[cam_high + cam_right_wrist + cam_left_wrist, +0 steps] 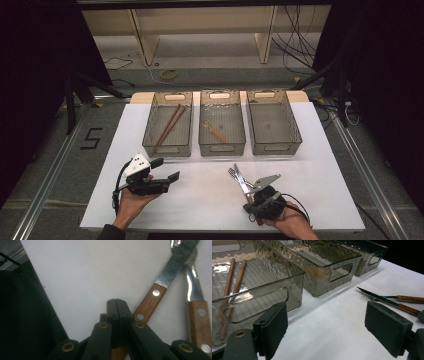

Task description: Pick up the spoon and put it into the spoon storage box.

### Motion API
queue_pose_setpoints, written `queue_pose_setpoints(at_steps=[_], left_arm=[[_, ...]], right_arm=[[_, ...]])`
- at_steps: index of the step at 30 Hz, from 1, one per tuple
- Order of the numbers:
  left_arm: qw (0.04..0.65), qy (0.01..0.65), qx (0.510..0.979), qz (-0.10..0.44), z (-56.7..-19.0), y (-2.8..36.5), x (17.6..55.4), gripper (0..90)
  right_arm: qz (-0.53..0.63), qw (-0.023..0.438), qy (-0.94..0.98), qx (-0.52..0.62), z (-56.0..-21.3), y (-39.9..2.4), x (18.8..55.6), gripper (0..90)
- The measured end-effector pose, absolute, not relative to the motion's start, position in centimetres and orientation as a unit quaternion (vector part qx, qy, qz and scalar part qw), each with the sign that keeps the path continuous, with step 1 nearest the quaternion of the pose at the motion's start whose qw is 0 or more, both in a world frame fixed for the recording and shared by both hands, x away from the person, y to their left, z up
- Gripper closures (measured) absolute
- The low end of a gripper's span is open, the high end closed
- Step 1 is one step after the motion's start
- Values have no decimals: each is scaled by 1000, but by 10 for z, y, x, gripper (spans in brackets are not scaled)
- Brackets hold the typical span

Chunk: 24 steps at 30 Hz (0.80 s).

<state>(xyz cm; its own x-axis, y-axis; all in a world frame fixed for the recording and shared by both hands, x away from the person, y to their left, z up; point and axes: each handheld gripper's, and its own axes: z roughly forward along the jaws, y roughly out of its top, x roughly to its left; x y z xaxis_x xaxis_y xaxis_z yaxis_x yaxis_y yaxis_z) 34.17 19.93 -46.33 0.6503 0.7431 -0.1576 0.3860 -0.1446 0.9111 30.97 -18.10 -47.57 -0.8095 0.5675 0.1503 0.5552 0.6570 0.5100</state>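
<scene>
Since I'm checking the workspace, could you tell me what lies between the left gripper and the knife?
Only bare white table: in the high view nothing lies between the left gripper and the knife.

knife (160, 287): steel blade, brown wood handle, silver rivets
fork (197, 307): same brown handle
bins (222, 125): smoky grey, ribbed
surface (210, 200): white

Three smoky clear bins sit in a row along the white table's (210, 200) far edge; the left bin (168, 122) holds a pair of brown chopsticks (169, 124); the middle bin (222, 121) holds a small wooden utensil (215, 131); the right bin (273, 121) stands nearest the far right corner.
</scene>
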Motion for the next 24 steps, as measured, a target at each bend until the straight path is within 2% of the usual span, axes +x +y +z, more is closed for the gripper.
queue_pose_setpoints(at_steps=[24], left_arm=[[530, 383, 738, 169, -463, 199, 342, 180]], right_arm=[[256, 39, 901, 348, -471, -214, 322, 900]])
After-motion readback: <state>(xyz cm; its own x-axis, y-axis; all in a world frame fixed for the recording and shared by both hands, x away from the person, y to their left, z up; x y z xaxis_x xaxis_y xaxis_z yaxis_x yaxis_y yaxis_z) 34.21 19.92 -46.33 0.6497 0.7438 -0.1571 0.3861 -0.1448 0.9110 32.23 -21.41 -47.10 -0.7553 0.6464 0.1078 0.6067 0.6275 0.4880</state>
